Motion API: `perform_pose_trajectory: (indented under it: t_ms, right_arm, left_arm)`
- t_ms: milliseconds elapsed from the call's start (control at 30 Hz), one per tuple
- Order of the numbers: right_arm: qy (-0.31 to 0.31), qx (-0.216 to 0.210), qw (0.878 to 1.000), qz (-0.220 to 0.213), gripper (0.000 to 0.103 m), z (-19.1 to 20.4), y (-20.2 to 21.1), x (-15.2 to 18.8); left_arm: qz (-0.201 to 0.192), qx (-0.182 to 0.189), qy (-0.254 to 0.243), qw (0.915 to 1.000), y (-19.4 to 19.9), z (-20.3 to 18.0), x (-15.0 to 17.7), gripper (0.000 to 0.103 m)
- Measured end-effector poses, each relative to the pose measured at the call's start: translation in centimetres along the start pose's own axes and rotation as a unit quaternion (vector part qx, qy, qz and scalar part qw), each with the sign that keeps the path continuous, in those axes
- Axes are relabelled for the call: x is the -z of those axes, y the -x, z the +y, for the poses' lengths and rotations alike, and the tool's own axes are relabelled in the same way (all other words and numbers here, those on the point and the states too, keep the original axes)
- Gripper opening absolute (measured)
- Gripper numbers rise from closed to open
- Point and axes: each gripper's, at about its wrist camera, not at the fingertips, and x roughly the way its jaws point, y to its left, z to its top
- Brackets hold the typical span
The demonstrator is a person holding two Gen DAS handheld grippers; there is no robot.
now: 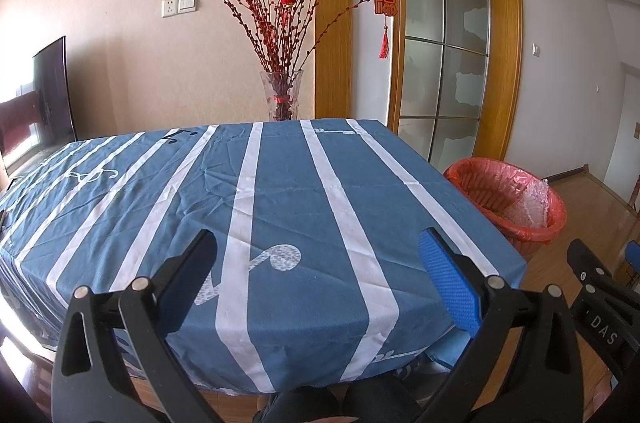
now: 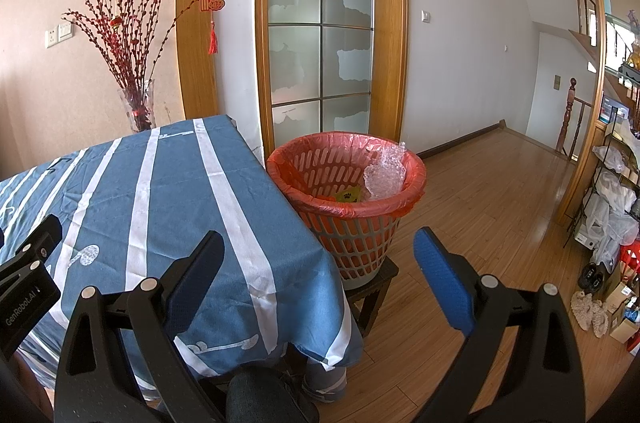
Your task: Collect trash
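Note:
A trash basket [image 2: 348, 219] lined with a red plastic bag stands on a small dark stool beside the table's right edge; it also shows in the left wrist view [image 1: 508, 199]. Crumpled clear plastic [image 2: 384, 175] and a yellow wrapper [image 2: 349, 196] lie inside it. My left gripper [image 1: 318, 263] is open and empty above the near end of the table with the blue and white striped cloth [image 1: 280, 183]. My right gripper [image 2: 318, 263] is open and empty, held over the table's near right corner in front of the basket.
A glass vase of red branches [image 1: 282, 95] stands behind the table's far edge. A TV [image 1: 48, 91] is at the left. A frosted glass door [image 2: 320, 35] is behind the basket. Shelves with bags [image 2: 612, 191] line the right side on the wooden floor.

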Motion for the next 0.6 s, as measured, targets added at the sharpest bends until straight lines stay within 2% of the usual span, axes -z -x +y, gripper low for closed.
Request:
perform_pose_trajectory:
  t_ms: [600]
  right_arm:
    - [0.000, 0.000, 1.000, 0.001, 0.095, 0.03, 0.00, -0.03]
  left_arm:
    - [0.006, 0.002, 0.000, 1.0000, -0.16, -0.13, 0.46, 0.099]
